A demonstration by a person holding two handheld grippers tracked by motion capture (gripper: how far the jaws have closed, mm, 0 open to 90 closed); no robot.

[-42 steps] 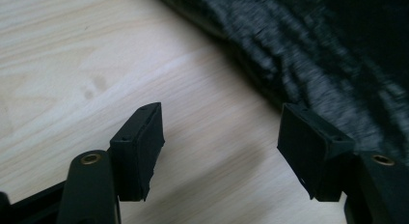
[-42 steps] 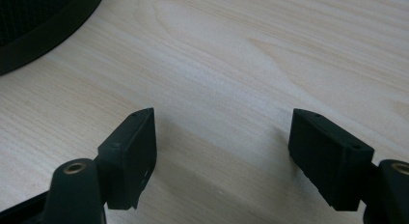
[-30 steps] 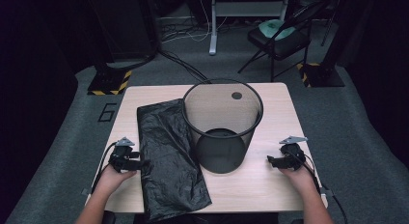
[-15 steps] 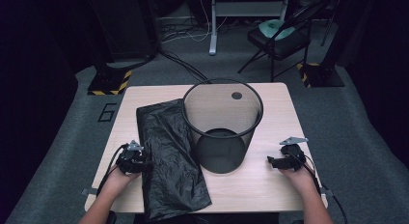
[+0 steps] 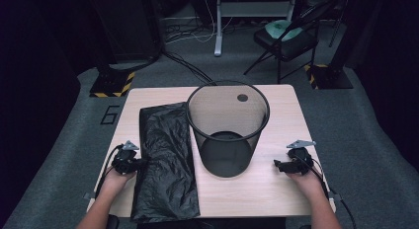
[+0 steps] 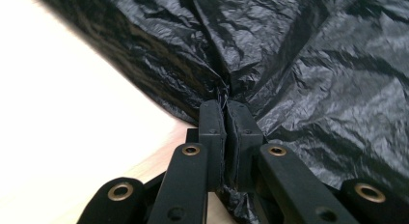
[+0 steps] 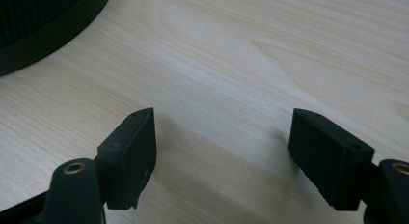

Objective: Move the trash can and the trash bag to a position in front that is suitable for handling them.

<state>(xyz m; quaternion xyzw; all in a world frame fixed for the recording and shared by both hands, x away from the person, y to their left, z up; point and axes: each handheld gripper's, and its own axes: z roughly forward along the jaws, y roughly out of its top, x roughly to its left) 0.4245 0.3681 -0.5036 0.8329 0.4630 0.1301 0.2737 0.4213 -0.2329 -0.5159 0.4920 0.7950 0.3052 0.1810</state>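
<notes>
A crumpled black plastic bag (image 5: 165, 162) lies flat on the wooden table (image 5: 296, 120), left of a black mesh wastebasket (image 5: 228, 128) that stands upright in the middle. My left gripper (image 5: 141, 163) is at the bag's left edge; its jaws have just been closing and now pinch a fold of the bag (image 6: 289, 79) between the pads, as the left gripper view (image 6: 225, 108) shows. My right gripper (image 5: 277, 164) rests on the table right of the basket, open, with bare wood between its fingers (image 7: 222, 132). The basket's base rim (image 7: 43, 35) shows at the upper left of the right gripper view.
A small dark round mark (image 5: 242, 97) sits on the table behind the basket. Beyond the table are a folding chair (image 5: 284, 39), floor cables (image 5: 188, 66) and stands with yellow-black striped bases (image 5: 111, 83).
My left gripper has moved right onto the bag's left edge, and its jaws have closed on a fold of the plastic. The right gripper has stayed put.
</notes>
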